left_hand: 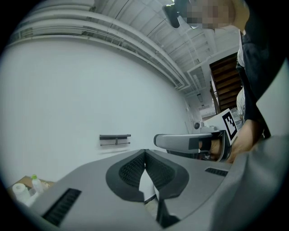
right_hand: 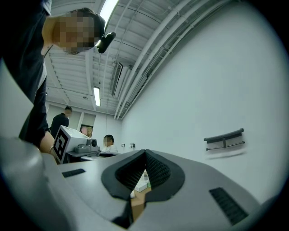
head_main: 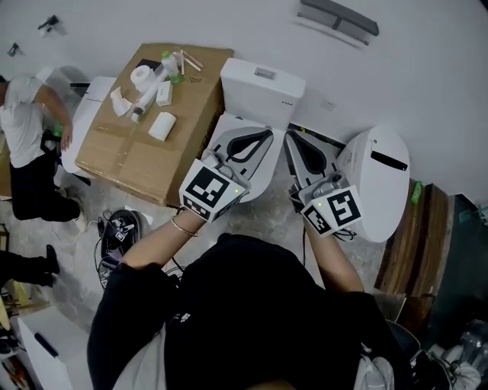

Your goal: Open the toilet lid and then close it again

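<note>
Closest to the head camera, the wearer's black-sleeved arms reach forward over the toilet (head_main: 263, 91), one gripper in each hand. The left gripper (head_main: 263, 137) (left_hand: 145, 152) is above the toilet's front half. Its ribbed pads meet at the tips and nothing is caught between them. The right gripper (head_main: 293, 141) (right_hand: 145, 152) is just beside it, over the toilet's right edge. Its jaws are likewise closed tip to tip and empty. Both gripper views look past the jaws at the bare wall behind the toilet, so the jaws point away from the wearer.

The toilet lid (head_main: 261, 179) lies under the left gripper, which covers most of it. The white part that shows appears to lie flat and down. Whether either gripper touches it cannot be told. Behind the lid stands the white tank (head_main: 259, 97).

Left of the toilet, touching its side, is a cardboard box (head_main: 130, 156) with a paper roll (head_main: 141, 76) and other small items on top. Right of the toilet sits a white oval unit (head_main: 381, 190). Farther left of the box, a person in a white shirt (head_main: 23, 114) bends over. On the wall behind the toilet hangs a grey rack (head_main: 339, 19) (left_hand: 115, 139) (right_hand: 224, 137).
</note>
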### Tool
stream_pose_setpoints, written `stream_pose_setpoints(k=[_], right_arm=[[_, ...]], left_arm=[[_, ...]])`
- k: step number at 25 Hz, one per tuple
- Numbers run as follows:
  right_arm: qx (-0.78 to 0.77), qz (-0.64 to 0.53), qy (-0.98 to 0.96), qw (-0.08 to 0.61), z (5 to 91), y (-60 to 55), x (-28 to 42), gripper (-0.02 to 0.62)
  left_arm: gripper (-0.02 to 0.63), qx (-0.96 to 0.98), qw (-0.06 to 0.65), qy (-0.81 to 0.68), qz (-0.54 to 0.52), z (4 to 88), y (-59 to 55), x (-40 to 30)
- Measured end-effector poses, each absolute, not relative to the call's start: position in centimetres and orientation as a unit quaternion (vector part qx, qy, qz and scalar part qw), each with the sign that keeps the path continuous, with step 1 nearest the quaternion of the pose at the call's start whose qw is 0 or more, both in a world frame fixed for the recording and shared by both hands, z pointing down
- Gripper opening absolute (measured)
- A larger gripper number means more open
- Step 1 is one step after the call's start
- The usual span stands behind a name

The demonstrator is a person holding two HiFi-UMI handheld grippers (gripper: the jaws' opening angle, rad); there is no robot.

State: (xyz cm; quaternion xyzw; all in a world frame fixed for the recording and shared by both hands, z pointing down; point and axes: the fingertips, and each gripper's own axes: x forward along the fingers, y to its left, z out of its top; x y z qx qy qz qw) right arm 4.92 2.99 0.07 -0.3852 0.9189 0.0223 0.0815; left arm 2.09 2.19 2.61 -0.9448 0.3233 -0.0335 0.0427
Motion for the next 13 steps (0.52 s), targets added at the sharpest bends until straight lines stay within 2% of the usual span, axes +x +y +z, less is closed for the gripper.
stream_pose_setpoints(k=[13], right_arm=[[-0.358,0.018,0.929,0.094,-0.3,3.5,3.2,0.018]], left_arm=[[0.008,-0.936,0.033,0.348,-0.047,3.0,2.0,-0.3]])
